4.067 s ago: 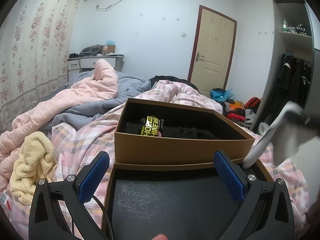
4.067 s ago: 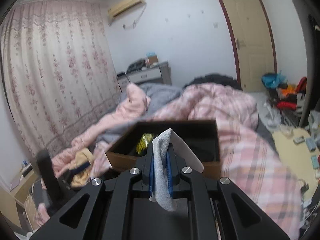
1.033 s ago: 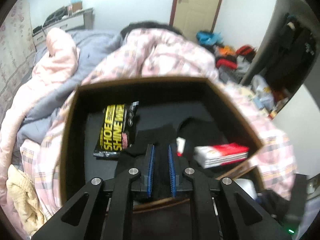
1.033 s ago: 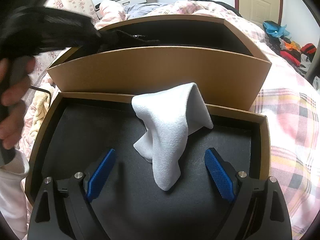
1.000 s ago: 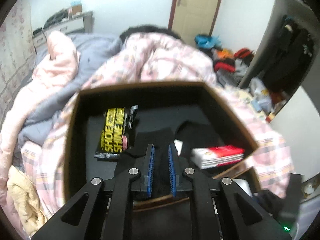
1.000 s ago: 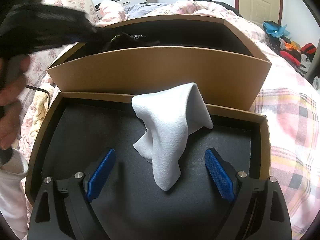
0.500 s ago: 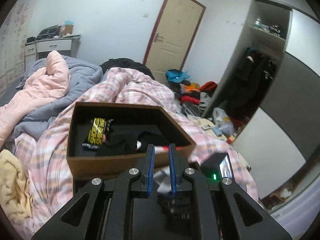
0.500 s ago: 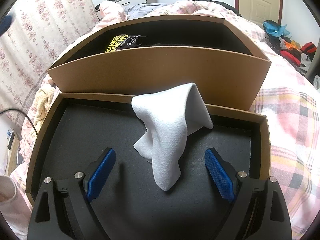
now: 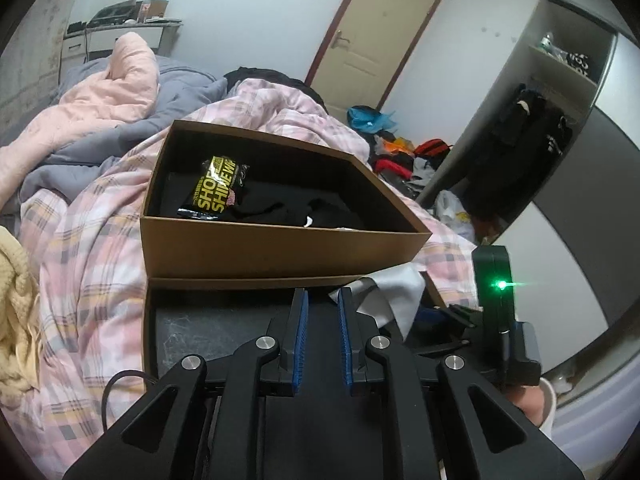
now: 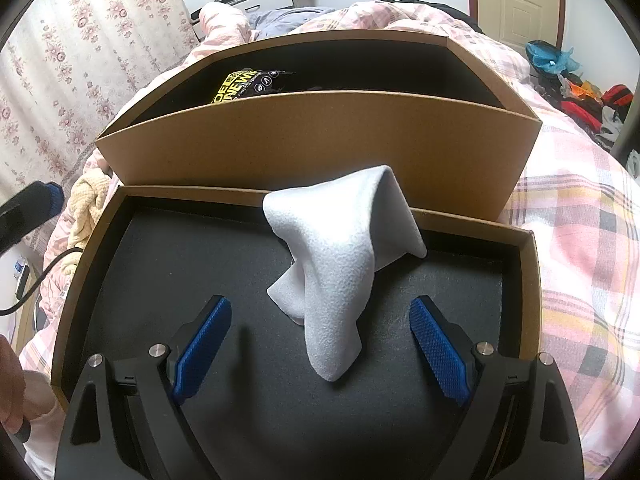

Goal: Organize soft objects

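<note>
Since half a second ago, the left gripper (image 9: 322, 334) is parting its jaws slightly, from nearly closed to a narrow gap that is holding nothing, and is tilting a little lower toward the box lid (image 10: 96, 248); the right gripper (image 10: 320, 346) is remaining in place. The right jaws are standing wide open and empty, one on either side of the white cloth (image 10: 340, 264). That cloth is lying crumpled on the black lining of the lid, its raised fold leaning against the front wall of the cardboard box (image 10: 320, 152) on the bed (image 10: 580, 220). Inside the box, a shoe wipe packet (image 9: 216, 192) is resting beside dark fabric (image 9: 280, 208). The cloth is appearing light, limp and slightly fleecy, so it is likely to sag and trail when lifted; pinching the bunched ridge near its middle is looking most secure.
</note>
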A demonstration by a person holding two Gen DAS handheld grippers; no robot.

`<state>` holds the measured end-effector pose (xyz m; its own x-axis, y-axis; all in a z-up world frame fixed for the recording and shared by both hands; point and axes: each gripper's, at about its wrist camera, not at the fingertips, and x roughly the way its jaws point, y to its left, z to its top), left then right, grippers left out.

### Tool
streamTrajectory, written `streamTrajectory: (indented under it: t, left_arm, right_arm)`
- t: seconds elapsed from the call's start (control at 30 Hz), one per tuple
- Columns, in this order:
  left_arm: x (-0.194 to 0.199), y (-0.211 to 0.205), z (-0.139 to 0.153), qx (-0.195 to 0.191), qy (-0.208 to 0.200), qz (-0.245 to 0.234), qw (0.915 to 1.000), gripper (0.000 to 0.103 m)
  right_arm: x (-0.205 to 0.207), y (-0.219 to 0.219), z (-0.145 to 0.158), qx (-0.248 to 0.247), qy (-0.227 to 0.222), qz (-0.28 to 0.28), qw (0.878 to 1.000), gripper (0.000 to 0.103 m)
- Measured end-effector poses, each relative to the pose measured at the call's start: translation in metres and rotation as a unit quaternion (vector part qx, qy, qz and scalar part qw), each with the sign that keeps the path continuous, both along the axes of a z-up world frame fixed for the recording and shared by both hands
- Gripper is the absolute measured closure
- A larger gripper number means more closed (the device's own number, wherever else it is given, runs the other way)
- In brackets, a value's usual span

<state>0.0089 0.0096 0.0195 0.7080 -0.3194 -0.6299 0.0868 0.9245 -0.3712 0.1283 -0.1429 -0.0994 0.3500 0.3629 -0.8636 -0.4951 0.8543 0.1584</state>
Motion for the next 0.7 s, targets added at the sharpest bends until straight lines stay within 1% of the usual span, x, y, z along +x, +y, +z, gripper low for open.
streamTrajectory:
  t: [0.07,0.2,0.33,0.47,0.63,0.7]
  left_arm:
    - [0.002,-0.003,-0.004,0.016,0.006,0.0,0.9999,0.093]
    - [0.01,-0.014,-0.019,0.026,0.029,-0.011,0.9992,0.093]
    - [0.017,-0.024,-0.035,0.053,0.05,-0.007,0.9973,0.093]
    - [0.025,-0.025,-0.048,0.056,0.068,-0.005,0.9961,0.093]
    - [0.037,-0.033,-0.073,0.072,0.112,-0.008,0.9911,0.093]
    - [0.041,-0.035,-0.083,0.066,0.133,-0.011,0.9888,0.093]
  right_arm:
    - [-0.001,0.001,0.0,0.0,-0.001,0.0,1.0,0.013]
    - [-0.001,0.001,0.0,0.0,-0.001,0.0,1.0,0.013]
    - [-0.001,0.001,0.0,0.0,-0.001,-0.001,1.0,0.013]
    - [-0.002,0.0,0.0,0.0,-0.001,-0.001,1.0,0.013]
    - [-0.002,0.0,0.0,0.0,-0.001,-0.001,1.0,0.013]
    - [-0.002,0.001,0.0,0.0,-0.002,-0.001,1.0,0.013]
